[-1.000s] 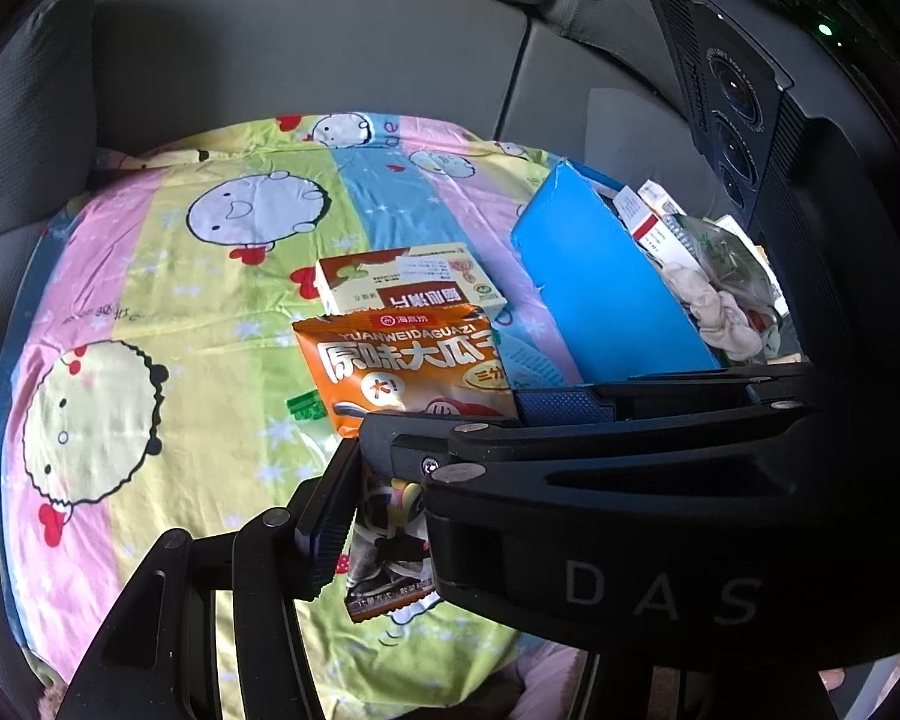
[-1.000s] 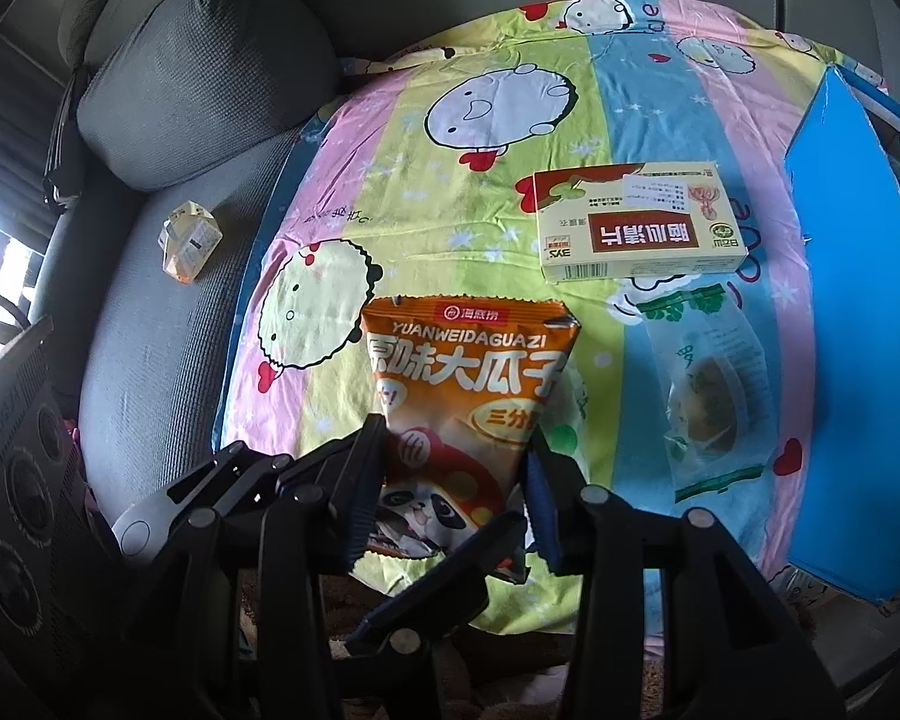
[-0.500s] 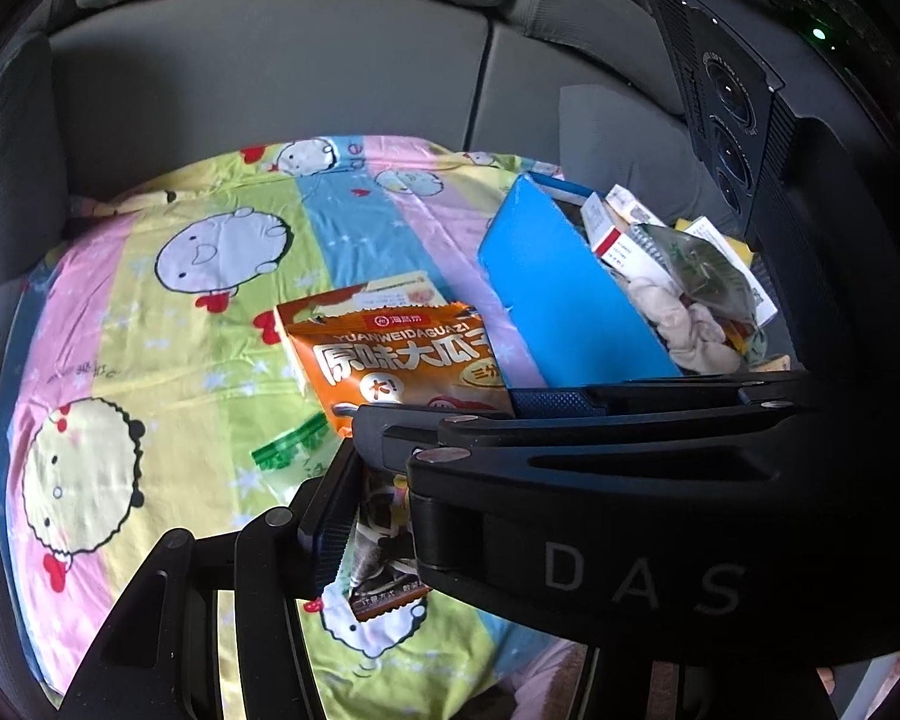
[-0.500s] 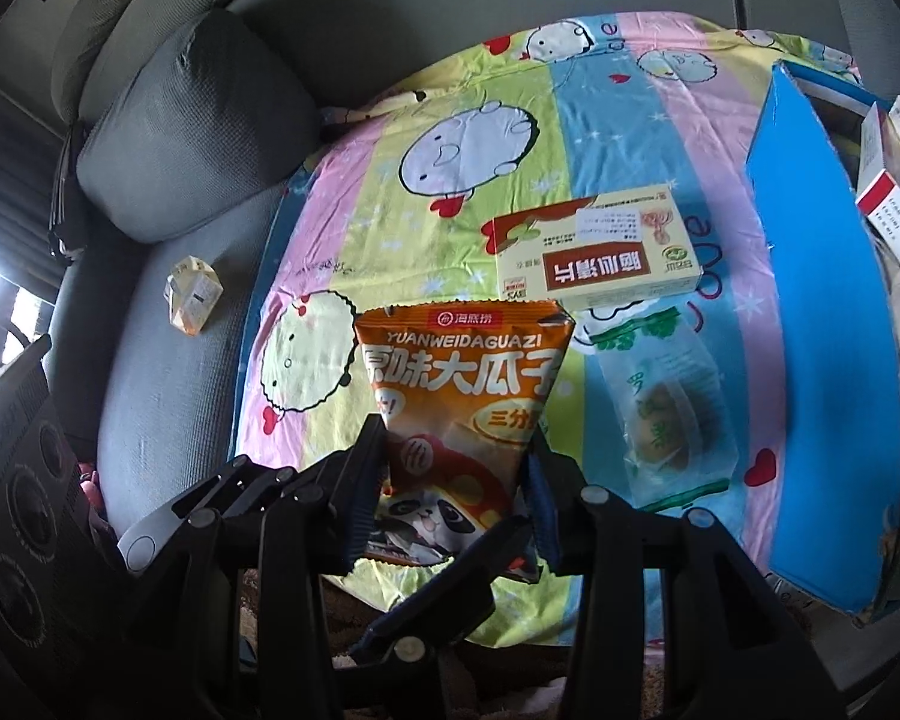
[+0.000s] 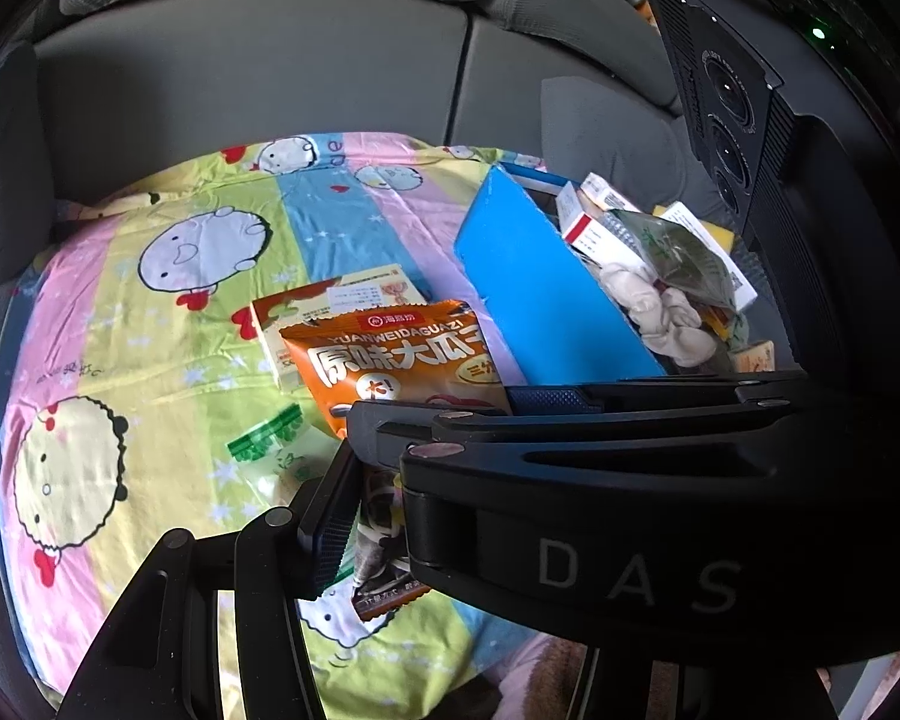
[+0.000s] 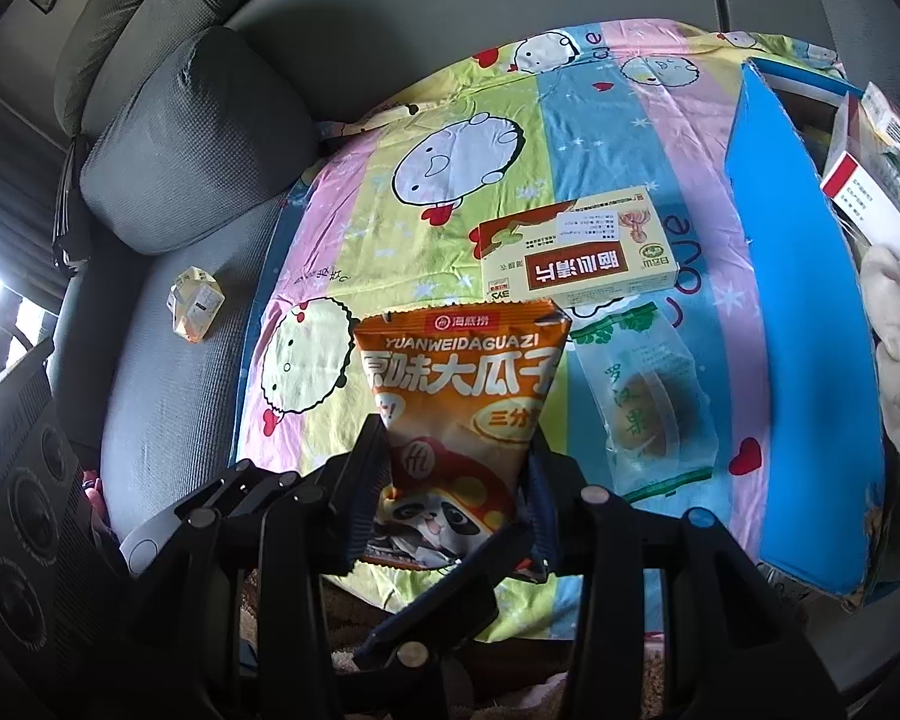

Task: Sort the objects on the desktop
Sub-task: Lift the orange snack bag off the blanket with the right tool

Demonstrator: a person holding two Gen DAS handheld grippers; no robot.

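A: What's furthest left?

B: A small yellow carton point(image 6: 195, 303) lies on the grey sofa seat point(image 6: 168, 396), below a grey cushion point(image 6: 192, 144) and off the striped cartoon sheet point(image 6: 342, 228).

A: And the left hand-held gripper point(image 5: 384, 516)?

B: It tilts down over the sheet. One finger point(image 5: 330, 516) shows just beside the bottom of the orange snack bag point(image 6: 459, 372). The other hides behind the right tool, so I cannot tell whether it grips.

A: The right hand-held gripper point(image 6: 459, 450)?

B: It points steeply down, its jaws pinching the bag's lower half. The bag's top edge overlaps the near edge of a flat medicine box point(image 6: 576, 258) lying on the sheet.

A: Further right?

B: A clear pouch point(image 6: 648, 414) with something round inside lies flat beside the bag. Past it stands a blue box point(image 6: 804, 324), holding cartons point(image 6: 864, 204) and a pale cloth point(image 6: 894, 312).
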